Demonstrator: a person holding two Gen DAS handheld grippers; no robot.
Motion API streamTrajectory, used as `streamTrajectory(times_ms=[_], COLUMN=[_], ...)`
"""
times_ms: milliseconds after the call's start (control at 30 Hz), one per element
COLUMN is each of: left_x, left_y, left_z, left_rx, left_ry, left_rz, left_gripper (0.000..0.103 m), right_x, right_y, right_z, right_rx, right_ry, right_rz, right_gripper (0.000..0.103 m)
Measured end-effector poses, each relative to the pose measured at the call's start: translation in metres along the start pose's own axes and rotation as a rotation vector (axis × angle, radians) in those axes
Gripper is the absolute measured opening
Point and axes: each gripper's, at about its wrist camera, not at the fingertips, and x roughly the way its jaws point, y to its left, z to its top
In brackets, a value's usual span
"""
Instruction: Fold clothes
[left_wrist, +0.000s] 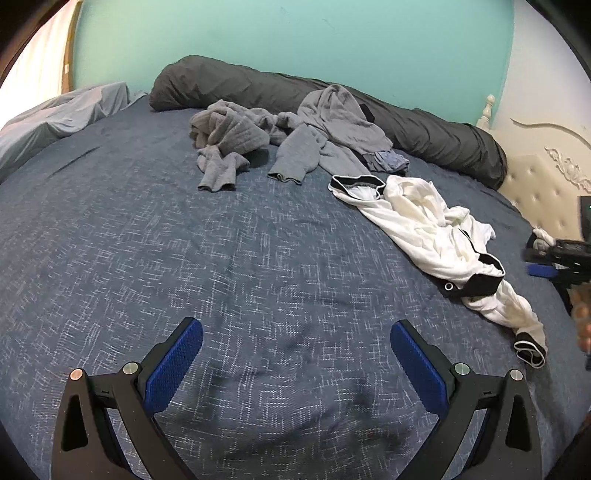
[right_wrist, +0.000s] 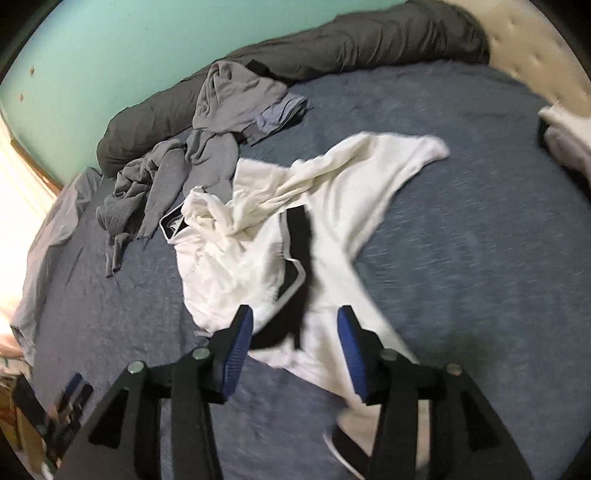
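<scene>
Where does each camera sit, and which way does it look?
Left wrist: on the left gripper, jaws open, looking down across the blue bed; the right gripper shows at the edge.
Right wrist: on the right gripper, jaws open over the white garment.
Both show that garment, grey clothes, dark bolster.

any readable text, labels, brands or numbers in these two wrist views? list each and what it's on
None readable in either view.
White garment with black trim: no print or logo shows; a small round metal ring on the trim bears no lettering.
Grey clothes: plain, no visible tag.
Blue bedspread: woven pattern only.
Dark device at the right edge of the left wrist view: a small green light, no legible marking.
Right wrist view is motion-blurred.
</scene>
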Motion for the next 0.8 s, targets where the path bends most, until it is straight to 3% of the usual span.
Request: streamTrajectory(times_ms=[267, 367, 400, 600, 800], left_x=[0.002, 0.005, 0.006, 0.012, 0.015], left_y=[-0.001, -0.004, -0.005, -0.009, -0.018], left_z=[0.000, -0.001, -0.001, -0.001, 0.002], left_rx=[0.003, 0.007, 0.009, 0.011, 0.003], left_ry=[0.015, 0.024, 0.027, 0.038, 0.043], left_rz=[-0.014, -0.022, -0.024, -0.022, -0.038], left_gripper=[0.103, 0.103, 0.103, 0.103, 0.103], right_x=[0.043, 0.043, 0.043, 0.037, 0.004], right_y=[0.002, 0.012, 0.015, 0.024, 0.020], right_z=[0.000, 0.000, 0.000, -0.001, 0.007], right_rx=[0.033, -0.035, -0.061, -0.123, -0.134], right_ry=[0.055, 0.051, 0.055, 0.019, -0.048], right_rz=[0.058, 0.080, 0.075, 0.075, 0.121], right_gripper=[0.050, 0.022, 0.017, 0.005, 0.002])
